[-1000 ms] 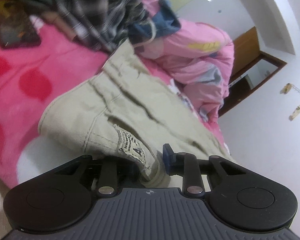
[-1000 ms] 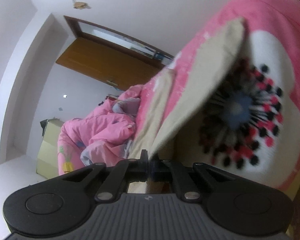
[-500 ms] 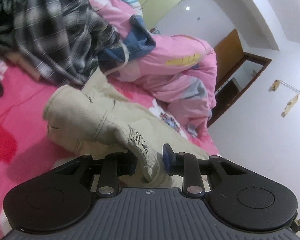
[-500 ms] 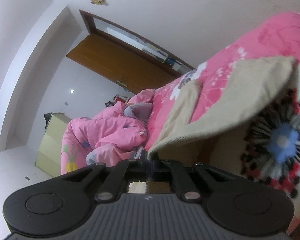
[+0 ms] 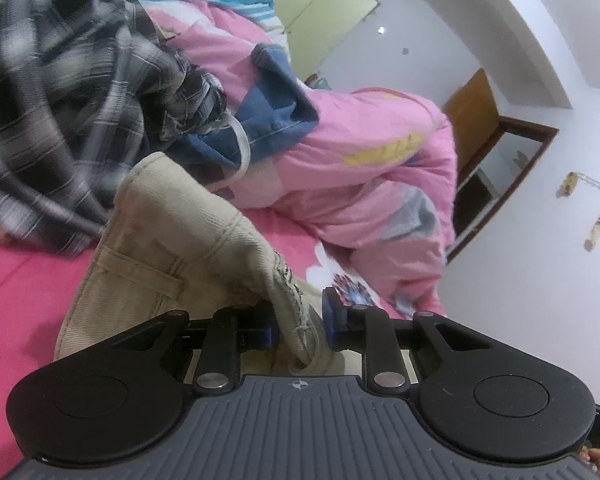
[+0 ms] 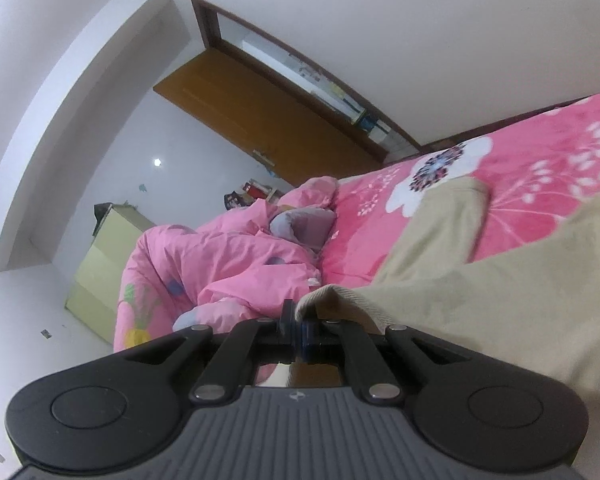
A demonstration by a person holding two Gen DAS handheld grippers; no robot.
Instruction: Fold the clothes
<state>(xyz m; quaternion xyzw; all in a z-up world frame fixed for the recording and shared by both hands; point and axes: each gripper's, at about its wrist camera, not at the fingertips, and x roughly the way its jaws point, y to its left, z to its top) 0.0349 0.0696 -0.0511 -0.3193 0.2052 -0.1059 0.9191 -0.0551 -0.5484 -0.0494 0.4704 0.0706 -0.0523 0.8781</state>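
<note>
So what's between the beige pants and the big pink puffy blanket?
In the left wrist view, only a strip of pink flowered bedsheet separates the beige pants from the puffy pink quilt.

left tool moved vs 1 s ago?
Yes. The left tool, shut on the beige trousers, has carried their waistband toward the plaid shirt: that pile, small and far before, now fills the upper left of the left wrist view.

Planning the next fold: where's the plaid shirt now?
Left wrist view, upper left: the plaid shirt is heaped on the bed behind the khaki trousers.
</note>
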